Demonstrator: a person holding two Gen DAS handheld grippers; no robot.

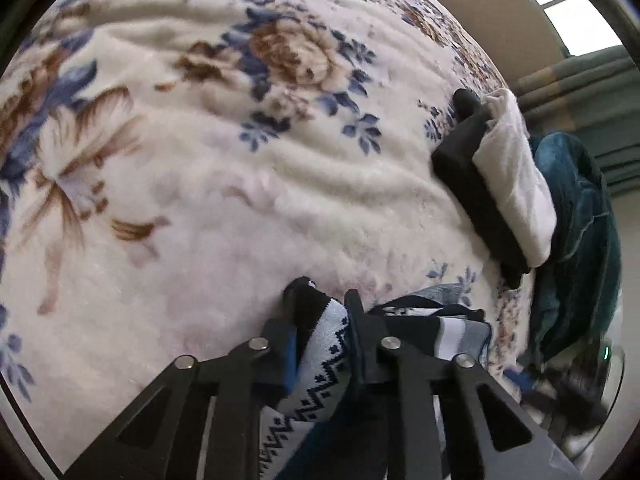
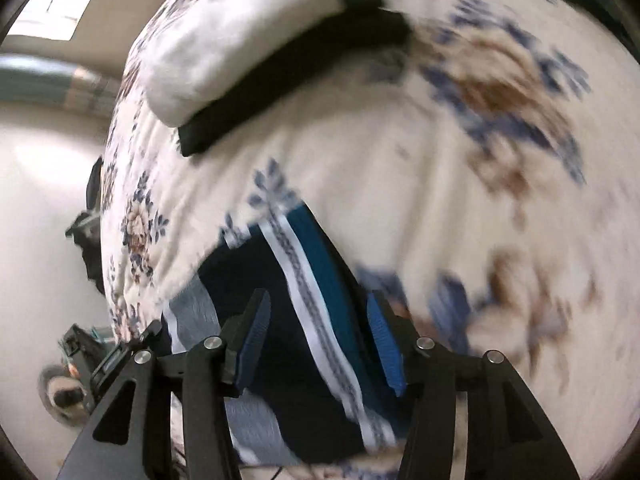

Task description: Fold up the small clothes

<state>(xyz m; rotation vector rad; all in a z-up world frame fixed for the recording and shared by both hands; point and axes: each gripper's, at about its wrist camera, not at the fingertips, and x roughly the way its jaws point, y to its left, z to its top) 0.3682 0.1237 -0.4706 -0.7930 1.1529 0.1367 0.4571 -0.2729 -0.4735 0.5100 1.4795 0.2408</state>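
Left wrist view: the left gripper [image 1: 320, 312] has its jaws nearly together, pinching a dark patterned sweater [image 1: 320, 364] low on a floral blanket [image 1: 168, 184]. A wide stretch of blanket lies open ahead and to the left. At the blanket's right edge sits a folded pile [image 1: 496, 176], white cloth on black, with a teal cloth [image 1: 576, 216] hanging beyond it.

Right wrist view: the right gripper [image 2: 316, 340] stands half open above the sweater [image 2: 312, 304], its blue pads [image 2: 384, 344] apart from the cloth, gripping nothing. The sweater lies near the blanket's [image 2: 400, 168] left edge; bare floor [image 2: 44, 216] lies beyond. The folded pile [image 2: 256, 48] rests farther up.
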